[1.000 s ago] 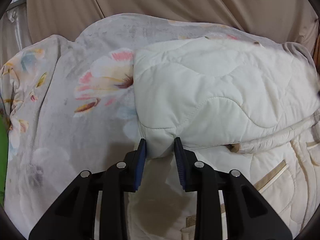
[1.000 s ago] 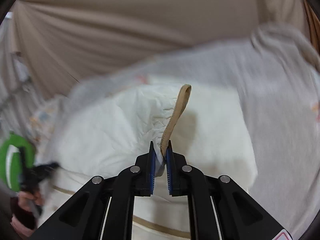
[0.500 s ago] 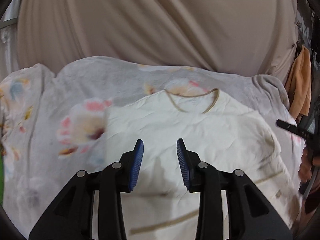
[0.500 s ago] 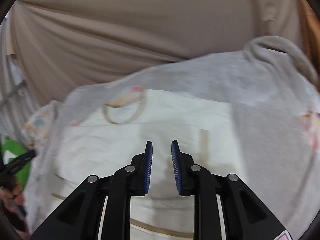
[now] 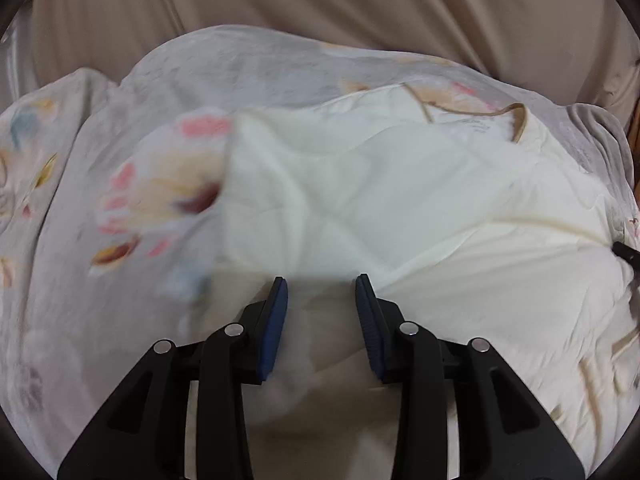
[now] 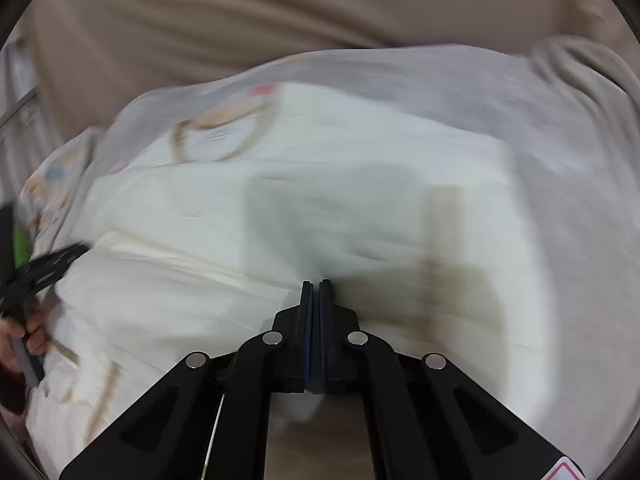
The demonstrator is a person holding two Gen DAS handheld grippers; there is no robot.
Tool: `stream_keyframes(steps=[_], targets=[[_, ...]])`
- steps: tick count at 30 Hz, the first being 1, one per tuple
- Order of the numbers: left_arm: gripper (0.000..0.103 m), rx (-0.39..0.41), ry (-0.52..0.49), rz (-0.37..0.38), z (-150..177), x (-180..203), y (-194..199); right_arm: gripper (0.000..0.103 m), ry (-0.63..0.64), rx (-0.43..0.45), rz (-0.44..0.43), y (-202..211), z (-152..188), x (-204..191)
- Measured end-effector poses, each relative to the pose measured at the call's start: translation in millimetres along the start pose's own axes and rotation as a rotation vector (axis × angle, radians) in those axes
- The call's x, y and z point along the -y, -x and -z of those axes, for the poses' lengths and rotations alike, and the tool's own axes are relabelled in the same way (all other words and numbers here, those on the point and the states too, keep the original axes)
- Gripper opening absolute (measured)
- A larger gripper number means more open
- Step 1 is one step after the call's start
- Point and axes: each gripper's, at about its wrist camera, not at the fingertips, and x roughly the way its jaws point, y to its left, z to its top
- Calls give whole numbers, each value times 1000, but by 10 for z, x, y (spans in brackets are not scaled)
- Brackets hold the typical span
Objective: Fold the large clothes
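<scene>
**Cream quilted jacket lies folded on the floral blanket, one gripper spread, the other pressed together**

The cream quilted jacket [image 5: 400, 208] lies on a grey blanket with pink and yellow flower prints [image 5: 132, 200], which covers the surface under it. Beige fabric [image 5: 320, 4] hangs behind the blanket across the top of both views.

In the left wrist view, the left gripper [image 5: 322, 292] hovers over the near edge of the jacket with its blue-padded jaws spread wide; nothing sits between them. A folded panel of the jacket lies just ahead of the fingertips, its left edge resting on the pink flower of the blanket. The tan-trimmed collar [image 5: 516, 120] sits at the far right end of the jacket, and tan piping runs along the garment at the lower right. The tip of the other gripper shows at the right edge.

In the right wrist view, the right gripper [image 6: 316, 286] has its jaws pressed together, tips right at the jacket's [image 6: 320, 208] near fold. The picture is blurred, so I cannot tell whether any fabric is pinched between the pads. The collar loop [image 6: 224, 136] appears at the far left end of the jacket. At the left edge, the person's hand [image 6: 24, 336] grasps the handle of the left gripper, beside a green object [image 6: 20, 240].
</scene>
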Motion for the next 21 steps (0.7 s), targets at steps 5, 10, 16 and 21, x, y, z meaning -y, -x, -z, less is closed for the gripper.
stream_keyframes(steps=[5, 10, 16, 21], targets=[[35, 25, 32, -35, 119, -86, 39, 8, -88, 42, 96, 265, -138, 147], [35, 37, 29, -63, 122, -49, 25, 8, 81, 89, -155, 168, -782, -1046], [35, 40, 49, -43, 131, -94, 22, 5, 241, -48, -264, -981, -1154, -2528], [35, 38, 62, -26, 133, -118, 15, 5, 276, -153, -213, -1760, -1154, -2958]])
